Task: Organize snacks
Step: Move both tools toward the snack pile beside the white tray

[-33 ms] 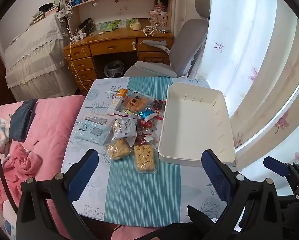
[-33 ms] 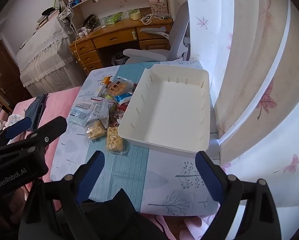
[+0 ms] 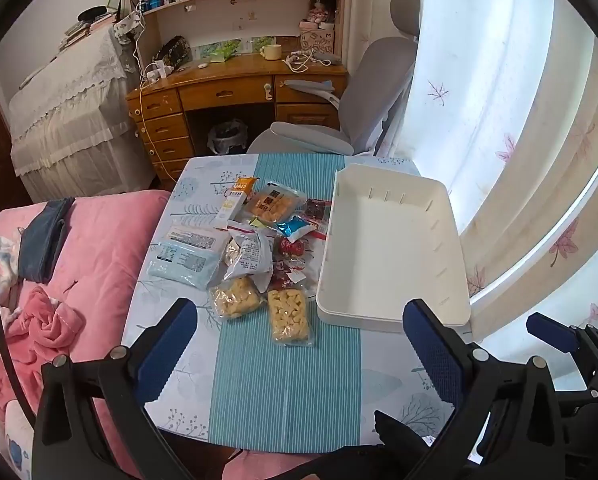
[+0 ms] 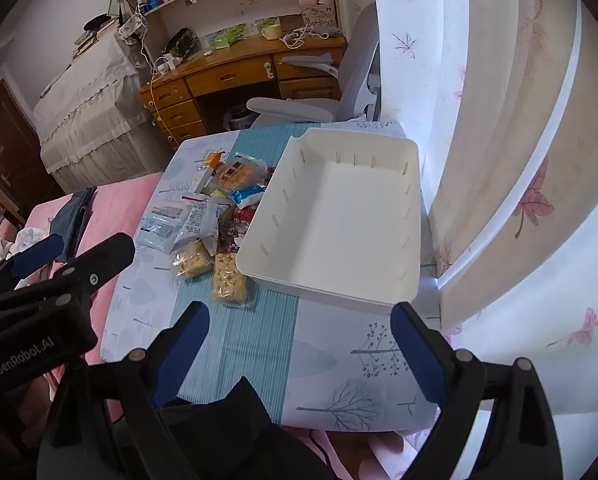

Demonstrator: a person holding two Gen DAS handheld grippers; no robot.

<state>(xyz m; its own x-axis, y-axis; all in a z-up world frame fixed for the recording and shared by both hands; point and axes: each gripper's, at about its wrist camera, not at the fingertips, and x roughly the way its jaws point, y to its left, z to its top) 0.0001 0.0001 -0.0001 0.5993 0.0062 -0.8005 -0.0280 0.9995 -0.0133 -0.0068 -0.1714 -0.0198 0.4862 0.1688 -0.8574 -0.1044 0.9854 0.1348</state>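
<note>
**A:** ok so biggest thing first, there's a small table with a pale tree-print cloth and a teal striped runner (image 3: 283, 380) pushed up against a pink fleece-covered bed (image 3: 99, 248). On its right half sits a white rectangular plastic bin with slotted walls (image 3: 455, 264), nothing inside it.

**B:** and the snacks?

**A:** all piled just left of the bin, on the runner and the cloth. Going down in size: a pale blue flat packet with a printed label (image 3: 183, 266), a silvery-white crinkled pouch (image 3: 251, 254), a clear bag of orange crackers (image 3: 273, 204) at the far end, then two clear bags of yellow puffed bites (image 3: 289, 316) nearest the camera, one touching the other. Small red and blue wrappers in between, too jumbled to sort out.

**B:** grippers?

**A:** left gripper (image 3: 299, 344) hangs over the near table edge, blue-padded fingers spread wide, gripping nothing. Right gripper (image 4: 299, 340) same deal, wide apart, empty, hovering before the bin's near wall.
</note>
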